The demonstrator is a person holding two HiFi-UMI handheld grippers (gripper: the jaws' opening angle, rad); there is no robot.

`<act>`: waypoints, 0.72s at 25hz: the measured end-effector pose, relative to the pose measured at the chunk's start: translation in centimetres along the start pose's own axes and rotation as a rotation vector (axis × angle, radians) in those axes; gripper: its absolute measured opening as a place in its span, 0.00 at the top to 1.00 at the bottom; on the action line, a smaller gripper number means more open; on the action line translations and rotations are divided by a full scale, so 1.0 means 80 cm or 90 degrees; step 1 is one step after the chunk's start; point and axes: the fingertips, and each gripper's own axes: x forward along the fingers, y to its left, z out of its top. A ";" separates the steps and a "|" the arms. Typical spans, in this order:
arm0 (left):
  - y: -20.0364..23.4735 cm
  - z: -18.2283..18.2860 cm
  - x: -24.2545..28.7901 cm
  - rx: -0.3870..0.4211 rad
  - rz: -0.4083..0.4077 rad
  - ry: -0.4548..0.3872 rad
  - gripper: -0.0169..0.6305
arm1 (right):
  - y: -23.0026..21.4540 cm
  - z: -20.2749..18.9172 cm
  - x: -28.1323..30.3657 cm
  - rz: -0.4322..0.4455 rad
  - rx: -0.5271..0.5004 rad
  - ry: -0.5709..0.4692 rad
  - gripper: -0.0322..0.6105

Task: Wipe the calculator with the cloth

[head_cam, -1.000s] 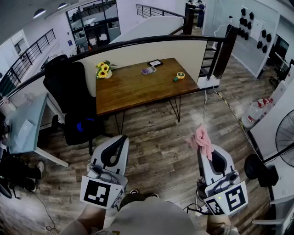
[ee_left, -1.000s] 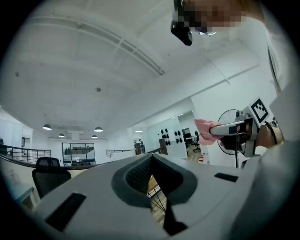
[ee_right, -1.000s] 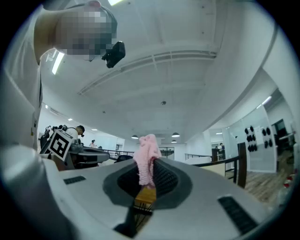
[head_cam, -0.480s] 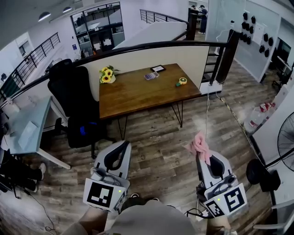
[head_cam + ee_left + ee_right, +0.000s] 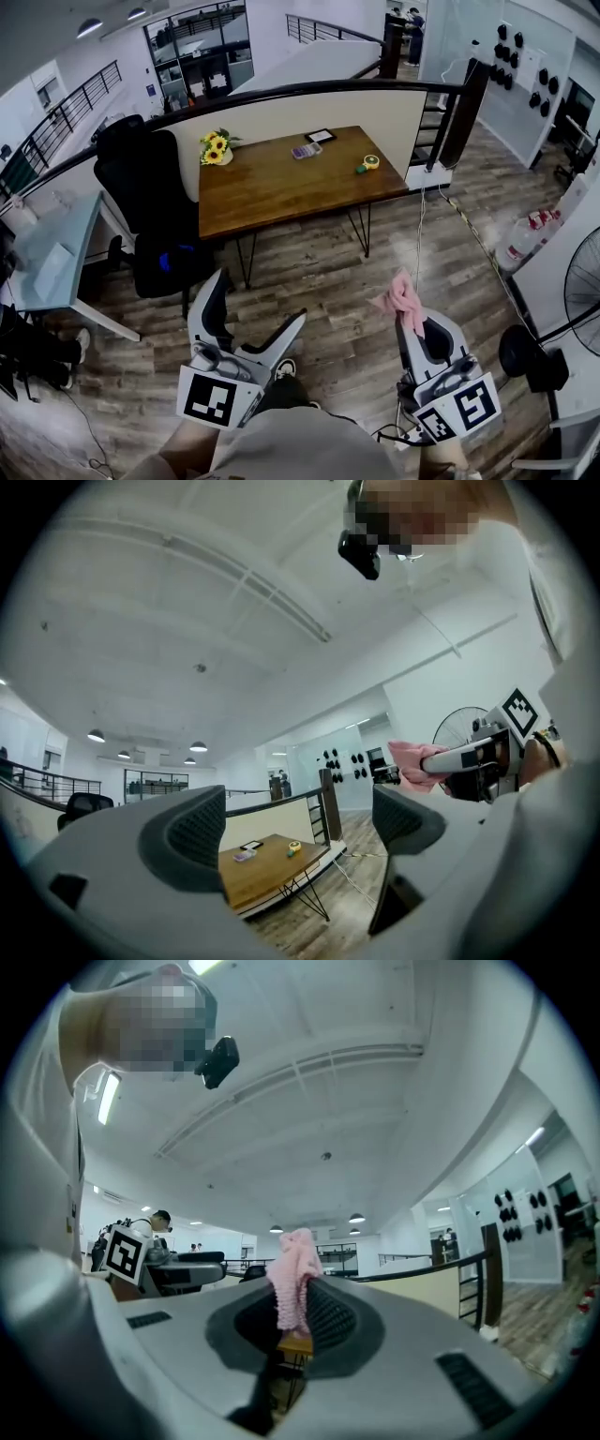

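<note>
Notably, the left gripper has just been opening. In both earlier head views its jaws lay together; now they stand spread wide in a V. The left gripper view shows nothing between them, only the room beyond. Finding: released and empty.

The right gripper shows no change. Its jaws are clenched on the pink cloth, which stands up from the tips as a bunched tuft, as it did before.

The calculator lies on the far part of the wooden tabletop, well apart from both grippers, with open floor between. It sits just beside a dark flat item, between a bunch of sunflowers and a small yellow round item. Its place on the tabletop appears unaltered.

Assessment: wiping has not begun. The cloth is in hand, but nothing has touched the calculator. The opening of the left jaws is probably preparation to steady the calculator while the right gripper wipes. The next requirement is to close the distance to the tabletop and bring both grippers over it.

Risk noted: the calculator looks light and may slide under the cloth if it is not held.
</note>
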 end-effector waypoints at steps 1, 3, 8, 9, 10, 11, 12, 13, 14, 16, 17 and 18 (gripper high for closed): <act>0.000 0.001 0.003 0.002 0.001 -0.005 0.26 | -0.002 -0.001 0.001 0.001 -0.001 0.000 0.90; 0.003 0.000 0.013 0.010 0.002 -0.011 0.26 | -0.006 -0.005 0.008 0.002 -0.004 0.002 0.89; 0.025 -0.021 0.043 0.008 0.007 0.004 0.26 | -0.027 -0.013 0.038 -0.001 -0.004 0.007 0.90; 0.031 -0.025 0.050 0.009 0.007 0.007 0.26 | -0.032 -0.014 0.046 -0.003 -0.006 0.008 0.89; 0.037 -0.028 0.057 0.011 0.006 0.010 0.26 | -0.036 -0.015 0.054 -0.004 -0.007 0.010 0.90; 0.043 -0.032 0.064 0.013 0.005 0.013 0.26 | -0.041 -0.017 0.062 -0.005 -0.008 0.012 0.90; 0.048 -0.036 0.072 0.014 0.004 0.017 0.26 | -0.046 -0.018 0.070 -0.007 -0.009 0.014 0.89; 0.054 -0.040 0.081 0.013 0.002 0.022 0.26 | -0.052 -0.020 0.080 -0.009 -0.009 0.016 0.89; 0.060 -0.045 0.090 0.009 0.002 0.026 0.26 | -0.059 -0.022 0.090 -0.011 -0.009 0.018 0.90; 0.077 -0.054 0.113 0.009 0.004 0.027 0.26 | -0.073 -0.027 0.114 -0.013 -0.006 0.023 0.90; 0.086 -0.058 0.125 0.010 0.004 0.027 0.26 | -0.080 -0.029 0.128 -0.014 -0.005 0.025 0.90; 0.096 -0.062 0.138 0.008 0.003 0.029 0.26 | -0.087 -0.031 0.143 -0.015 -0.005 0.028 0.90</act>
